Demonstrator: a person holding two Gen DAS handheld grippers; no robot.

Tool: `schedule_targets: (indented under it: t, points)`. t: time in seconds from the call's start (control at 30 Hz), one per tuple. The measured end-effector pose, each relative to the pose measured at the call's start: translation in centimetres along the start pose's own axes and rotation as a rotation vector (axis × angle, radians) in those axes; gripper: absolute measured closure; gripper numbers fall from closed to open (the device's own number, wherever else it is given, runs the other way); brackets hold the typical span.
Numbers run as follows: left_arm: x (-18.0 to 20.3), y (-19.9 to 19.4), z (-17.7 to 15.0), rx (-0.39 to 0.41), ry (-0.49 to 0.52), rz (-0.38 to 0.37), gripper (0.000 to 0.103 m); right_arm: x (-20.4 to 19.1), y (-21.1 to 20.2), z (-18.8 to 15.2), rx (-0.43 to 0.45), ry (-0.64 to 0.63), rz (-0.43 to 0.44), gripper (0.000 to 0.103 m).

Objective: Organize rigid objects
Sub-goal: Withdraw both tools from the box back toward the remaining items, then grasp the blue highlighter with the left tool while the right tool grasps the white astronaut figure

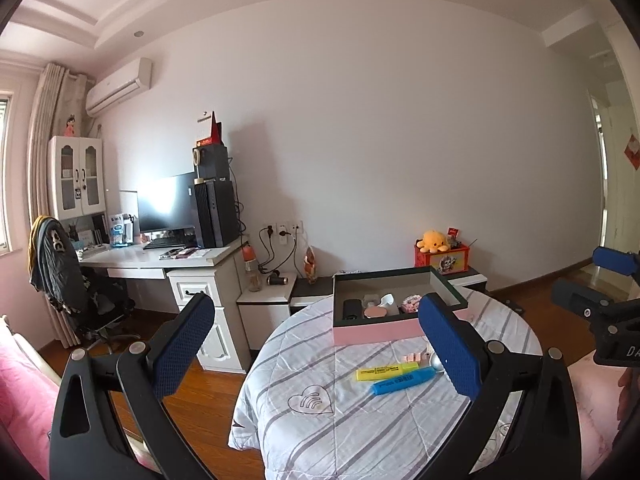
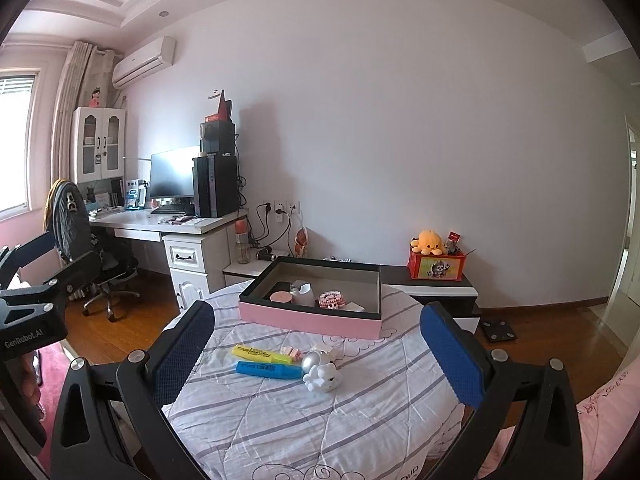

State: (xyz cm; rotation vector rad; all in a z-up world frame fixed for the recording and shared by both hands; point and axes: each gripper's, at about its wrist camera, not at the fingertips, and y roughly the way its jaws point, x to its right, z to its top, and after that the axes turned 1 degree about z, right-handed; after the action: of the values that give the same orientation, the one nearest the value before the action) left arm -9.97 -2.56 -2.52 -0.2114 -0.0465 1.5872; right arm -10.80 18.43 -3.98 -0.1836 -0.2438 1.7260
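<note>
A pink box with a dark rim [image 1: 376,330] [image 2: 308,322] stands at the far side of a round table with a striped quilt [image 1: 320,432] [image 2: 304,420]. It holds several small items. In front of it lie a yellow highlighter [image 1: 386,372] [image 2: 260,354], a blue highlighter [image 1: 402,382] [image 2: 266,369], a small pink eraser [image 1: 414,357] [image 2: 291,352], a silver ball [image 2: 312,360] and a white figurine [image 2: 322,378]. My left gripper [image 1: 316,356] is open and empty above the table's near side. My right gripper [image 2: 318,360] is open and empty, also held back from the objects.
A white desk [image 1: 160,260] with monitor and computer tower stands left, with an office chair [image 1: 68,280]. A low cabinet [image 2: 432,284] behind the table carries a red box with a yellow plush [image 2: 430,242]. Wooden floor surrounds the table. A pink bed edge [image 2: 600,420] lies right.
</note>
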Motion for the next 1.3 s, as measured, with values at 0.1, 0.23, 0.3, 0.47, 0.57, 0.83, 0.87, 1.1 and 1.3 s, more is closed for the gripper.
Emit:
schedule_targets:
  t: [0.1,0.23,0.3,0.47,0.57,0.83,0.87,1.1,1.3]
  points:
    - [0.1,0.3,-0.1,-0.006,0.004,-0.002,0.000,0.0,0.0,0.0,-0.002,0.001,0.001,0.000]
    - [0.3,1.3,-0.7,-0.030,0.012,-0.004,0.000,0.1,0.6,-0.4,-0.018,0.005,0.004,0.000]
    - [0.4,2.3,-1.2,-0.054,0.017,-0.004,0.000,0.3,1.3,-0.8,-0.034,0.009,0.003,0.000]
    - [0.8,5.4,-3.1,-0.137,0.024,-0.020,0.000,1.1,4.0,-2.4,-0.102,0.026,0.000,0.000]
    - [1.2,7.9,-4.8,-0.206,0.026,-0.045,0.000,1.7,6.4,-3.8,-0.162,0.039,0.003,0.000]
    - [2.1,13.1,-8.7,-0.347,0.053,-0.060,0.000,2.6,14.3,-8.4,-0.352,0.057,0.020,0.000]
    - [2.2,13.5,-9.0,-0.359,0.054,-0.060,0.000,2.7,15.1,-8.8,-0.368,0.061,0.025,0.000]
    - [2.7,16.3,-11.2,-0.438,0.064,-0.090,0.000,2.9,20.7,-10.5,-0.447,0.055,0.049,0.000]
    - [3.9,18.0,-12.4,-0.484,0.081,-0.122,0.000,3.0,24.0,-11.3,-0.505,0.057,0.105,0.012]
